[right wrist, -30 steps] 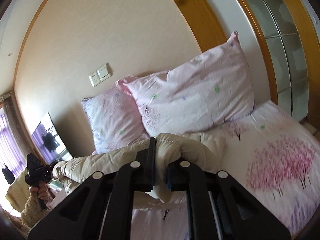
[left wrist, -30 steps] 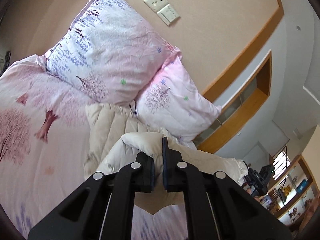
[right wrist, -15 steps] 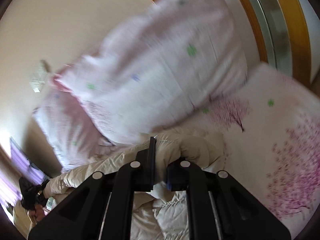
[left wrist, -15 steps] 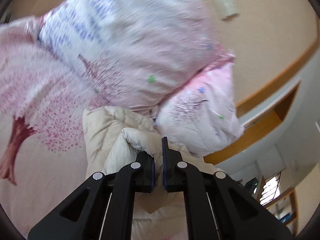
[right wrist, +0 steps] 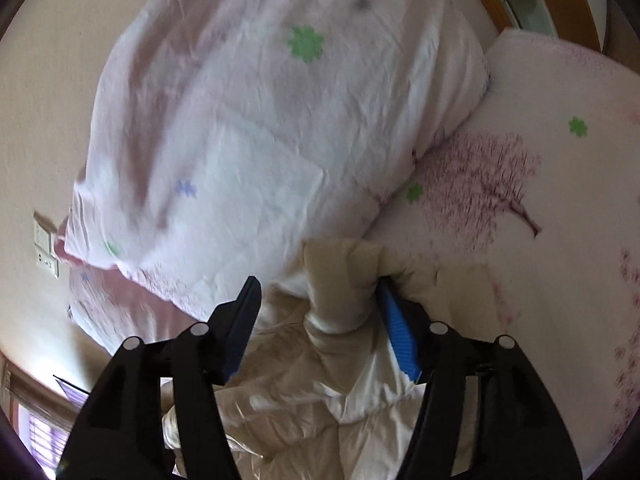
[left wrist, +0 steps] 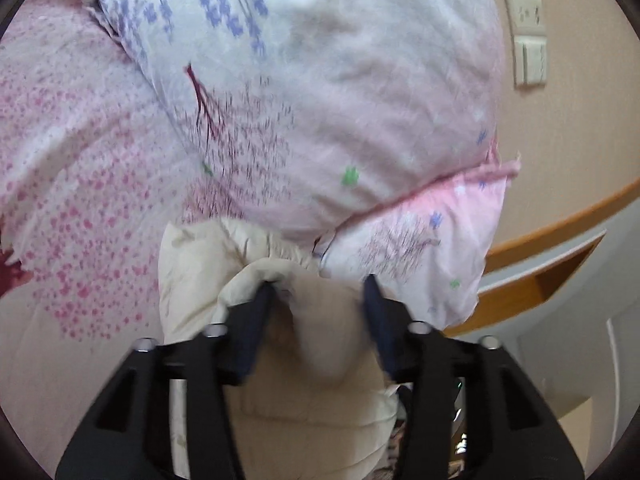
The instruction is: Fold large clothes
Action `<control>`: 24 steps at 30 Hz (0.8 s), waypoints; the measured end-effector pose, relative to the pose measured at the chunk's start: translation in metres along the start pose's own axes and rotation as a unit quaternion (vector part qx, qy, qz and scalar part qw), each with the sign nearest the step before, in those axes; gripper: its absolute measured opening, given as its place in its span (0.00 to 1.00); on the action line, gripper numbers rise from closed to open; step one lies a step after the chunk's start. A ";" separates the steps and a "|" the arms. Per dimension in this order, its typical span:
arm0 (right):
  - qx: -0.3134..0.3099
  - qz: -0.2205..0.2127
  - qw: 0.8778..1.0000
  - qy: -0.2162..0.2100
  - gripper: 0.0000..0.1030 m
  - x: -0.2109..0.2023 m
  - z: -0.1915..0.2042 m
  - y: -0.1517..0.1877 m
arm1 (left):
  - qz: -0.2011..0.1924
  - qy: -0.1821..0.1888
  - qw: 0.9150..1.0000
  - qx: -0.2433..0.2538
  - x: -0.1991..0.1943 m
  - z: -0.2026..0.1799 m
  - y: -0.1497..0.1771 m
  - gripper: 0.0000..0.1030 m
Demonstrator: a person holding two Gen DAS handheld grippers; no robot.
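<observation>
Both tools, left tool (left wrist: 320, 292) and right tool (right wrist: 318, 296), just opened around the cream jacket (left wrist: 320, 360).

Floral bed (left wrist: 80, 184), 2 pillows (left wrist: 340, 92), cream jacket (left wrist: 192, 264)

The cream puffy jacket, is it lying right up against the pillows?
Yes: the jacket reaches the lower edge of the pillows on the bed.

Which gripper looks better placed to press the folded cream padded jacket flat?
Probably the left gripper: it sits squarely over the cream padded jacket. The right gripper is at the jacket's edge. Both have just opened, fabric loose between them.
</observation>
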State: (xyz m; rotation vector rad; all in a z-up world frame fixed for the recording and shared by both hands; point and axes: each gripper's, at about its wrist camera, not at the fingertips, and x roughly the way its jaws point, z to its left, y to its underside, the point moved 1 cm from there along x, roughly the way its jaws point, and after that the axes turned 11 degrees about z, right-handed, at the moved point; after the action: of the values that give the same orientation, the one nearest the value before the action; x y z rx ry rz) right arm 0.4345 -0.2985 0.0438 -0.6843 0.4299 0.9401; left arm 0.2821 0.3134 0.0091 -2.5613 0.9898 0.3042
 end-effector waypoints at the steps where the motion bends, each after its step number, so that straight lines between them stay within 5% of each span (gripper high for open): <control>1: -0.006 -0.007 1.000 0.005 0.59 -0.004 0.001 -0.001 | -0.012 0.001 1.000 0.002 -0.006 -0.001 -0.001 0.59; 5: -0.077 -0.026 0.994 0.075 0.60 -0.022 0.011 0.001 | -0.026 -0.047 0.998 0.024 -0.020 -0.004 -0.003 0.61; 15: -0.133 0.064 0.976 0.158 0.59 0.015 0.011 0.003 | 0.034 -0.181 0.978 0.102 0.017 -0.014 0.003 0.61; 18: -0.127 0.080 0.978 0.141 0.06 0.028 0.009 0.002 | 0.037 -0.200 0.972 0.116 0.030 -0.019 0.001 0.50; 24: -0.075 0.003 0.986 0.151 0.04 0.008 -0.005 -0.003 | 0.025 -0.218 0.969 0.109 0.036 -0.015 -0.002 0.46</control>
State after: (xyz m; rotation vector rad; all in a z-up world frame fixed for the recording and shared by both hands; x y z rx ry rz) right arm 0.4405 -0.2989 0.0362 -0.9688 0.6343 0.8832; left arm 0.3108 0.2863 0.0114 -2.1425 0.8654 0.6966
